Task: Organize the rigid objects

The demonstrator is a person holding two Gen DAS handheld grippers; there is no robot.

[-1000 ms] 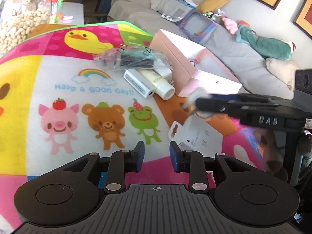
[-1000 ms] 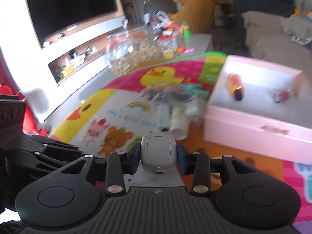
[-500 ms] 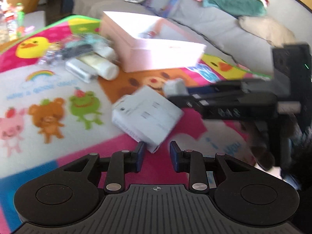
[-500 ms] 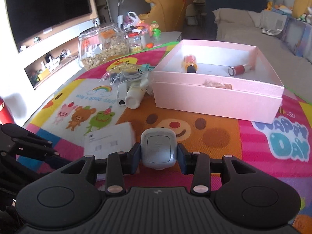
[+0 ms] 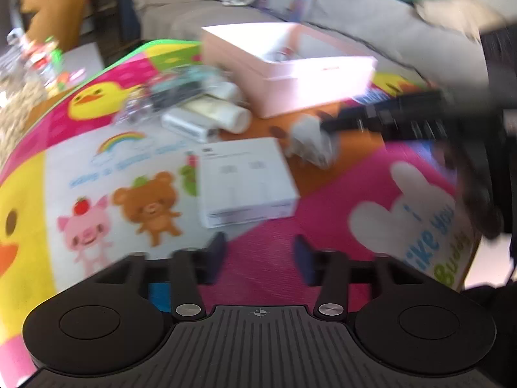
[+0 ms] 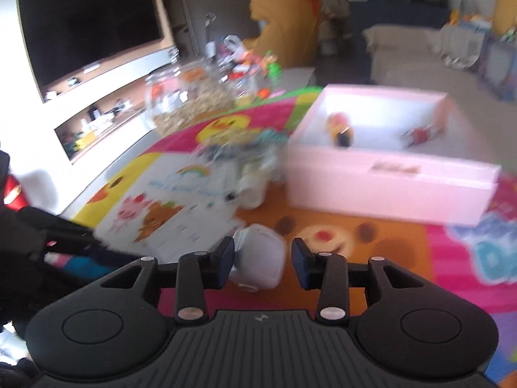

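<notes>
A small white charger (image 6: 260, 263) lies tilted on the colourful mat between the open fingers of my right gripper (image 6: 262, 262); it also shows in the left wrist view (image 5: 310, 144), at the right gripper's tips. My left gripper (image 5: 260, 255) is open and empty, just short of a flat white box (image 5: 244, 181). The open pink box (image 6: 387, 174) holds a yellow-red tube (image 6: 341, 127) and a small red item (image 6: 418, 134). A white tube (image 5: 223, 114) and a white rectangular device (image 5: 185, 124) lie beside a clear plastic bag (image 5: 168, 92).
A glass jar of nuts (image 6: 184, 100) and small toys stand at the mat's far edge. A grey sofa (image 5: 355, 29) runs behind the pink box (image 5: 290, 64). A TV unit (image 6: 87, 32) is at the left.
My right gripper opened and let go of the white charger, which now lies tilted on the mat. My left gripper opened wider and swung back left. Both views are motion-blurred.
</notes>
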